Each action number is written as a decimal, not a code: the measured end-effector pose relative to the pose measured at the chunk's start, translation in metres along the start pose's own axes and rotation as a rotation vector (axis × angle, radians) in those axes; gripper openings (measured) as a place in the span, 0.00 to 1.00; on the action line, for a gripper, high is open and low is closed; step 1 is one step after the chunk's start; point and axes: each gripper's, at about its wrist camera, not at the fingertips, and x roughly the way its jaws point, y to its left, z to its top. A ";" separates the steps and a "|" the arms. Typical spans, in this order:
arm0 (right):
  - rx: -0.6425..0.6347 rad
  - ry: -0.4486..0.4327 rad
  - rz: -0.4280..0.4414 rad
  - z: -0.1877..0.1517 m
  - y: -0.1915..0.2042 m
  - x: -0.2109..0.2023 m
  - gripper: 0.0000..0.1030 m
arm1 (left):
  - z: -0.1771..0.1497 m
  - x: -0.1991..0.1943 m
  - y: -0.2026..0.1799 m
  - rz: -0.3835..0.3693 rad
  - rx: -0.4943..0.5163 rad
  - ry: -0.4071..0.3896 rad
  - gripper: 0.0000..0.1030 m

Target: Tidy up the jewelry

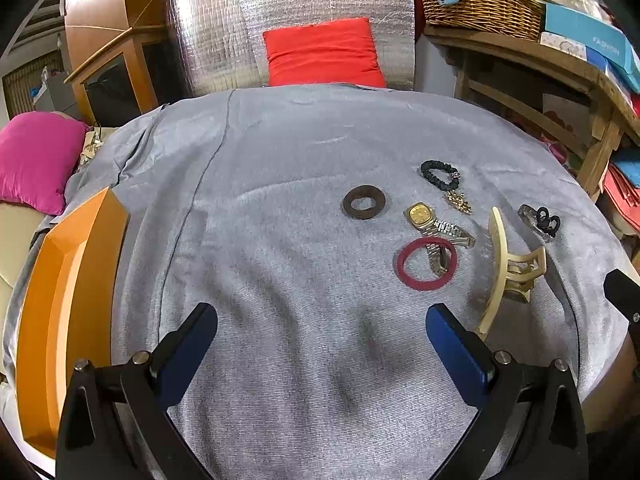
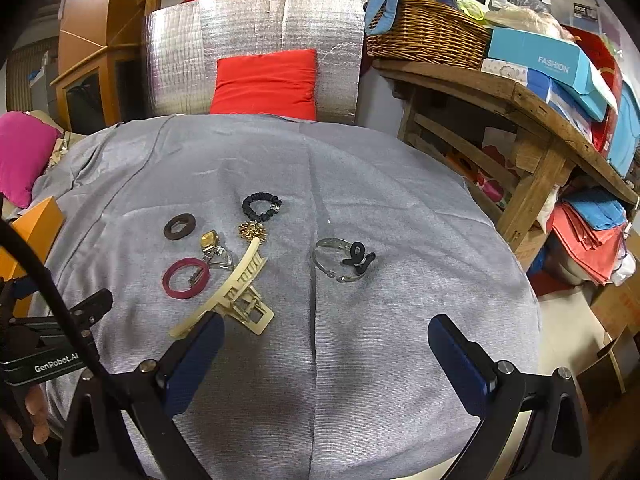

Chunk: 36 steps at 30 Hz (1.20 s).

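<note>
We see the tray [image 1: 60, 280] cut off at the left edge; the watch [image 1: 434, 232] strap runs partly under the red ring [image 1: 426, 264]; the brooch [image 2: 253, 231] is too small to read.

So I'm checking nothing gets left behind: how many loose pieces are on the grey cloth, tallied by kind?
Rings and bangles: 3 (brown ring, red bangle, silver bangle)
Hair pieces: 3 (black scrunchie, cream claw clip, small black clip)
Watch: 1
Gold brooch: 1
Total: 8
</note>
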 end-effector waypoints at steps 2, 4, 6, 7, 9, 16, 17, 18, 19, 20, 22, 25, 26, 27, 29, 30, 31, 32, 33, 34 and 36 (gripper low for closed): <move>-0.001 0.000 -0.001 0.000 0.000 0.000 1.00 | 0.000 0.000 -0.001 -0.006 0.002 -0.002 1.00; -0.001 0.000 -0.002 0.000 -0.002 0.000 1.00 | 0.001 -0.001 -0.003 -0.005 0.006 -0.006 1.00; 0.001 -0.001 -0.004 0.000 -0.003 0.000 1.00 | 0.001 -0.001 -0.004 -0.007 0.009 -0.008 1.00; 0.003 -0.001 -0.005 0.000 -0.004 0.000 1.00 | 0.001 -0.001 -0.004 -0.010 0.009 -0.010 1.00; 0.005 -0.001 -0.005 0.000 -0.005 0.000 1.00 | 0.001 -0.002 -0.006 -0.009 0.013 -0.011 1.00; 0.007 -0.001 -0.005 0.000 -0.005 -0.001 1.00 | 0.002 -0.002 -0.010 -0.009 0.022 -0.014 1.00; 0.009 -0.001 -0.005 0.000 -0.006 -0.001 1.00 | 0.002 -0.003 -0.010 -0.009 0.022 -0.014 1.00; 0.009 -0.001 -0.006 0.000 -0.006 -0.001 1.00 | 0.002 -0.002 -0.010 -0.008 0.022 -0.015 1.00; 0.009 -0.001 -0.007 0.000 -0.006 -0.001 1.00 | 0.002 -0.003 -0.010 -0.008 0.023 -0.015 1.00; 0.009 -0.001 -0.007 0.000 -0.006 -0.001 1.00 | 0.002 -0.003 -0.010 -0.007 0.024 -0.015 1.00; 0.009 -0.001 -0.007 0.000 -0.006 -0.001 1.00 | 0.002 -0.003 -0.011 -0.007 0.024 -0.016 1.00; 0.008 0.000 -0.007 0.000 -0.006 -0.001 1.00 | 0.001 -0.004 -0.012 -0.006 0.026 -0.018 1.00; 0.008 0.000 -0.007 0.000 -0.006 0.000 1.00 | 0.002 -0.004 -0.012 -0.007 0.027 -0.020 1.00; 0.007 0.001 -0.008 0.000 -0.006 -0.001 1.00 | 0.001 -0.004 -0.012 -0.007 0.028 -0.021 1.00; 0.009 0.000 -0.006 0.000 -0.006 0.000 1.00 | 0.002 -0.005 -0.014 -0.012 0.030 -0.022 1.00; 0.010 -0.001 -0.006 0.000 -0.006 0.000 1.00 | 0.002 -0.006 -0.015 -0.013 0.032 -0.024 1.00; 0.011 -0.001 -0.006 0.000 -0.006 0.000 1.00 | 0.002 -0.006 -0.016 -0.017 0.035 -0.026 1.00; 0.014 -0.003 -0.005 0.001 -0.008 0.000 1.00 | 0.002 -0.006 -0.017 -0.021 0.037 -0.029 1.00; 0.021 -0.007 -0.004 0.002 -0.011 0.000 1.00 | 0.002 -0.007 -0.019 -0.030 0.040 -0.032 1.00; 0.030 -0.011 -0.003 0.003 -0.015 0.000 1.00 | 0.002 -0.008 -0.020 -0.040 0.044 -0.036 1.00; 0.073 -0.017 0.008 0.008 -0.029 0.001 1.00 | 0.002 -0.010 -0.027 -0.063 0.063 -0.047 1.00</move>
